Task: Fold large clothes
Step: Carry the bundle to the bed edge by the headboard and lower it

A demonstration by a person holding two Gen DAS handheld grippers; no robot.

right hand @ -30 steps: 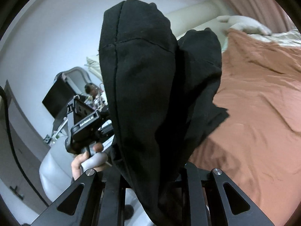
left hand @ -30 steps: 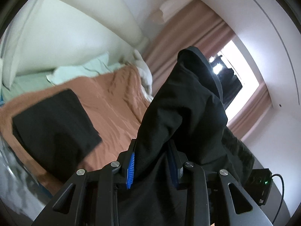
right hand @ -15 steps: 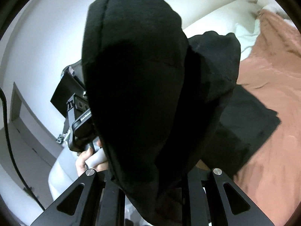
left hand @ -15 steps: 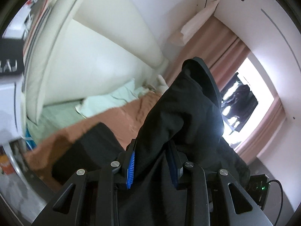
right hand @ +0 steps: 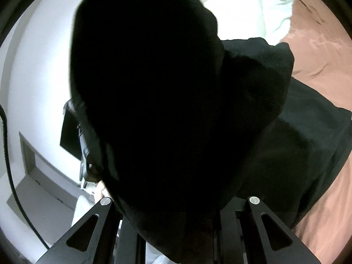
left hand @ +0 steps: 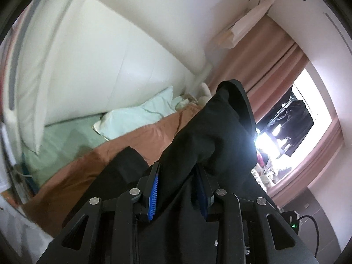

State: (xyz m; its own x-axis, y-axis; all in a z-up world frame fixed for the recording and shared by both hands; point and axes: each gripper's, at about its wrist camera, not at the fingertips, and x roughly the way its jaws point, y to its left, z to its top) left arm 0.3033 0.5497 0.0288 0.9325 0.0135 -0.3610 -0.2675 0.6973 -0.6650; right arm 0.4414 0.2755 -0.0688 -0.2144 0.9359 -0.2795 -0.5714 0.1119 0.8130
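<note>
A large black garment (left hand: 211,136) is bunched between the blue pads of my left gripper (left hand: 178,187), which is shut on it and holds it in the air. The same black garment (right hand: 154,88) fills most of the right wrist view, draped over my right gripper (right hand: 176,211), which is shut on it; its fingertips are hidden under the cloth. A flat black part of the clothing (right hand: 308,154) lies on the rust-brown bedspread (right hand: 319,44), and shows in the left wrist view (left hand: 118,169) too.
The bed (left hand: 72,171) has a pale green pillow (left hand: 140,114) and a white padded headboard (left hand: 110,66). Pink curtains (left hand: 259,61) frame a bright window (left hand: 292,127). The left hand-held gripper (right hand: 88,154) shows at left in the right wrist view.
Both grippers have risen and tilted up with the garment. The flat black cloth on the bed has slid closer under them; the garment now covers more of the right view.
</note>
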